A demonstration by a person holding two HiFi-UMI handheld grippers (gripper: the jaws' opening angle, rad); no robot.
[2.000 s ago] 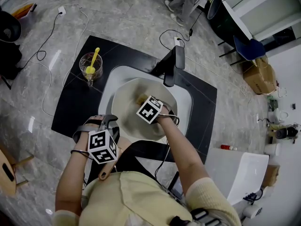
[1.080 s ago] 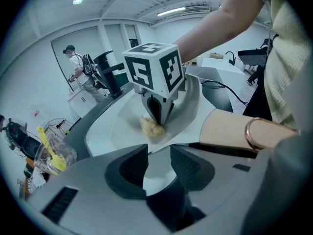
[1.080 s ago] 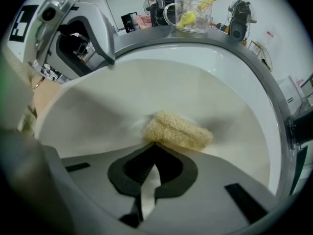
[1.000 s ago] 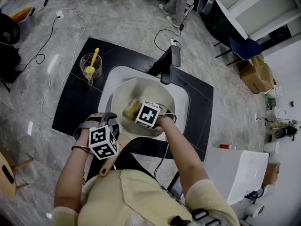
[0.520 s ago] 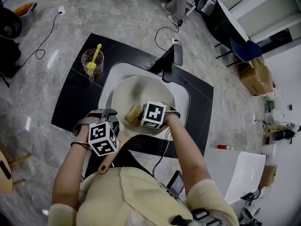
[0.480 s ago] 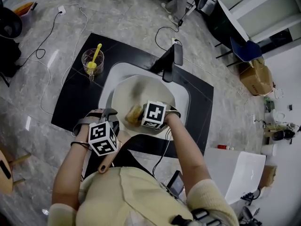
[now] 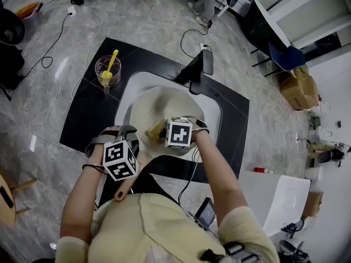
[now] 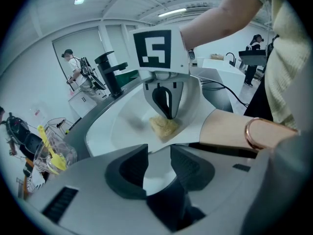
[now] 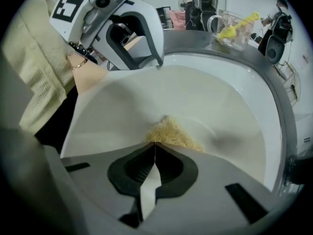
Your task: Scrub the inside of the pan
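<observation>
the right gripper [image 9: 154, 145] is closed tight on a yellow scrubber [image 9: 172, 134], which presses on the inside wall of the white pan [image 7: 167, 100]. the pan sits in the sink [image 7: 131, 86]. the left gripper [image 8: 157, 161] clamps the pan's near rim, jaws wide.

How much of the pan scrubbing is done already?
Done: the right tongs have the yellow scrubber pinched, and the left tongs seem to grip the pan at its near edge to steady it. Happening now: the scrubber presses on the pan's inside. Left: probably the rest of the inside; the pan looks pale all over, so I can't tell which parts are clean.
</observation>
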